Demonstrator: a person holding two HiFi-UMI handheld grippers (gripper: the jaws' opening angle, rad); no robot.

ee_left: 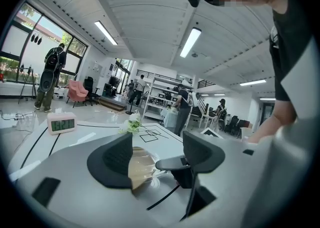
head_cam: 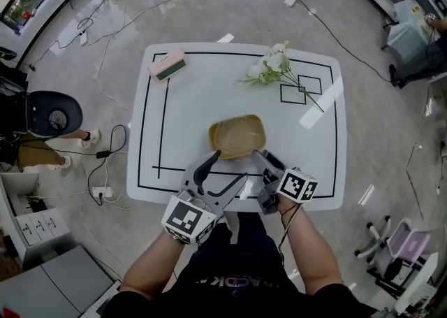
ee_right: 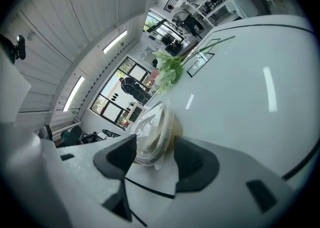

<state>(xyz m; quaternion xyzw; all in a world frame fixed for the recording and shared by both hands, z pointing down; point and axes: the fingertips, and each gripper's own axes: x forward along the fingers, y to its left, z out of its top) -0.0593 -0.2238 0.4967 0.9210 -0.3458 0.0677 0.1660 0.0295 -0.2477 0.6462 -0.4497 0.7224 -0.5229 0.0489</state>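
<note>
While I check the head view, the tan lidded container (head_cam: 237, 136) sits mid-table on the white table (head_cam: 178, 117). The left gripper (head_cam: 227, 168) is at its near-left edge, jaws wide. The right gripper (head_cam: 260, 159) is at its near-right corner. A pink clock (head_cam: 167, 65) and flowers (head_cam: 272, 66) lie at the far side, well apart.

Left gripper view: my left gripper (ee_left: 157, 144) has its jaws spread wide, nothing clamped. The container (ee_left: 141, 166) shows just ahead between them, the clock (ee_left: 61, 123) far left.

Right gripper view: the right gripper (ee_right: 155, 146) has its jaws moderately apart. The container (ee_right: 152, 124) edge sits between them, not squeezed, with the flowers (ee_right: 170, 69) beyond.
</note>
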